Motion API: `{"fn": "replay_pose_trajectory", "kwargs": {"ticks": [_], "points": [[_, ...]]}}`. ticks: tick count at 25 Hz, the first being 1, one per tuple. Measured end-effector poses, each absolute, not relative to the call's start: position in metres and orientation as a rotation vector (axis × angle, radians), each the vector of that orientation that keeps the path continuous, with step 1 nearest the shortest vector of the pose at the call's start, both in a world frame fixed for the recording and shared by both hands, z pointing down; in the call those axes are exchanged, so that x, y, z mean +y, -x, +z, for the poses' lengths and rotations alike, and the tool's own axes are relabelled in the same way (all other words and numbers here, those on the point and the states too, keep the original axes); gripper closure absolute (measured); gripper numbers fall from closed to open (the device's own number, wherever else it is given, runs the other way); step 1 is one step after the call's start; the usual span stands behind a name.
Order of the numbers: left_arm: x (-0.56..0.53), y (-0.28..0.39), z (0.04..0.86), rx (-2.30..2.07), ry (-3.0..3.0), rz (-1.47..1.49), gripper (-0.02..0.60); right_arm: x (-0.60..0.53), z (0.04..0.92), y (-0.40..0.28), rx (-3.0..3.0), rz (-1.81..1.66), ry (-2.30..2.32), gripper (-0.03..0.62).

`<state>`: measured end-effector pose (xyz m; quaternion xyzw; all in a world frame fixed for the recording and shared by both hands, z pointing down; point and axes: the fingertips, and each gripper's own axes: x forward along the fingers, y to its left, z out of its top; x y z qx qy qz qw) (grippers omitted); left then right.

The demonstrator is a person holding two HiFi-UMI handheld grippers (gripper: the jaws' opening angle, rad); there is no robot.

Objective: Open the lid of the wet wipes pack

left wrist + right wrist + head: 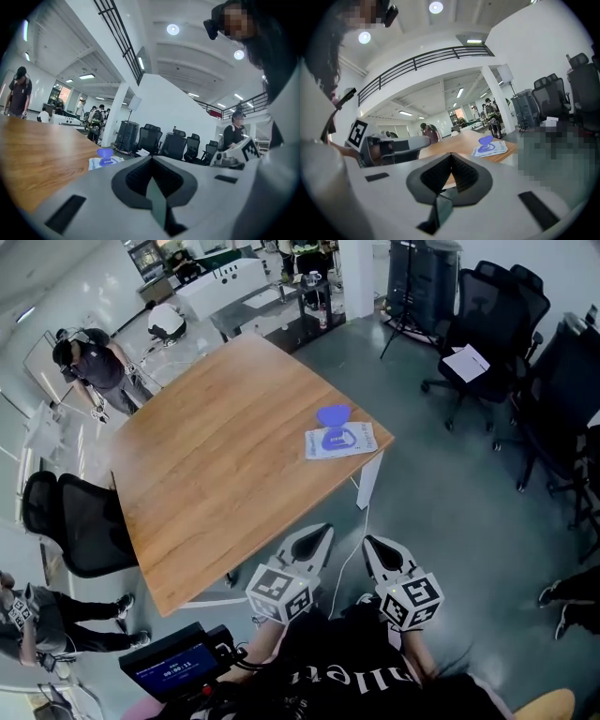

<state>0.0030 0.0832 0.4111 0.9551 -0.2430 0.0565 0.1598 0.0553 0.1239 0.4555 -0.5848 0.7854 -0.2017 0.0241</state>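
Much of the person's body is cut off at the bottom of the head view, and the arms behind both tools are hidden by dark clothing. The print on the flat white wet wipes pack point(339, 441) is too small to read in any view. We cannot tell whether a wipe shows in its opening. From the left gripper view the pack point(105, 162) is a low pale sliver, and its near side merges with the tabletop.

The pack lies on the light brown wooden table point(216, 456), close to the corner that sits over a white table leg point(367, 479). Its round blue plastic lid point(333, 414) stands raised at the pack's far edge, above a blue oval ring on the pack's top. The lid point(485, 140) also shows upright in the right gripper view.

The left gripper point(322, 532) hangs off the table's near edge, close to the person and well apart from the pack. In its own view its jaws point(151, 161) meet at the tips with nothing between them. The right gripper point(371, 545) is just beside it, also clear of the table. Its jaws point(451, 157) are likewise pressed together and empty.

Black office chairs point(487, 324) stand on the grey floor beyond the table.
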Motion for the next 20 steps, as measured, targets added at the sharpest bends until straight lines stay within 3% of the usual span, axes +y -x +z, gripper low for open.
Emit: {"fn": "replay_pose_trajectory", "kwargs": {"ticks": [10,20], "points": [[0.071,0.061,0.410,-0.623,-2.726,0.130,0.583,0.100,0.448,0.011,2.343,-0.656,1.850,0.584],[0.059,0.068,0.402,-0.534,-2.709,0.060,0.583,0.109,0.439,0.022,2.327,-0.645,1.995,0.585]]}}
